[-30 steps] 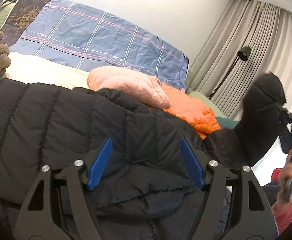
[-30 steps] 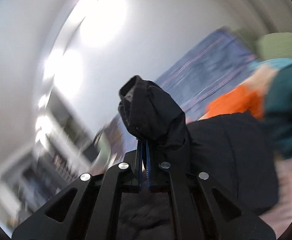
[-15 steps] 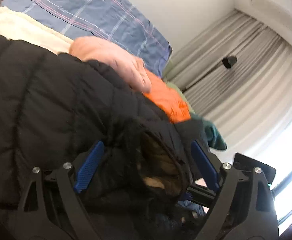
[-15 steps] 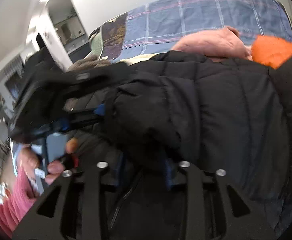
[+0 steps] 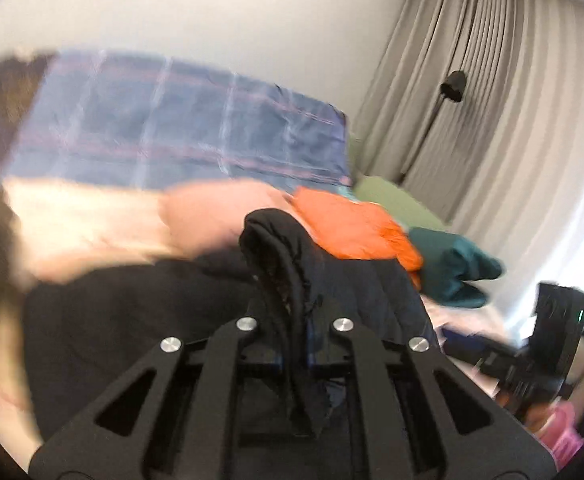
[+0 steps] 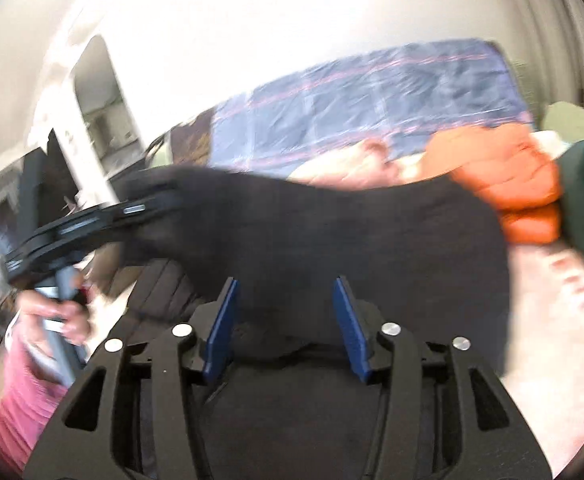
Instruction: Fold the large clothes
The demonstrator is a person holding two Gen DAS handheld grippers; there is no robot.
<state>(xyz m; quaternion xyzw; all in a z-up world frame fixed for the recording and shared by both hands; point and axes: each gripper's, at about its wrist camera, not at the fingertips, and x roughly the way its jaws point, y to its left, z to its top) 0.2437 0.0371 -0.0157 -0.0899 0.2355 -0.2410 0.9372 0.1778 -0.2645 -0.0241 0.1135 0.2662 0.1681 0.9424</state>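
A black quilted jacket lies spread on the bed. My left gripper is shut on the end of its sleeve, which stands up in a fold above the fingers. In the right wrist view the same gripper holds that sleeve out to the left. My right gripper is low over the jacket body. Its jaws are opening, the blue pads stand apart, and black fabric lies between them without being pinched. Both views are blurred by motion.
Behind the jacket lie a pink garment, an orange puffer jacket and a teal garment. Blue plaid bedding leans on the wall. Curtains and a lamp stand right. A hand in a pink sleeve grips the left handle.
The left gripper went from wide open over the jacket to shut on the sleeve end and lifted it. The right gripper let go of that sleeve, opened and dropped toward the jacket.
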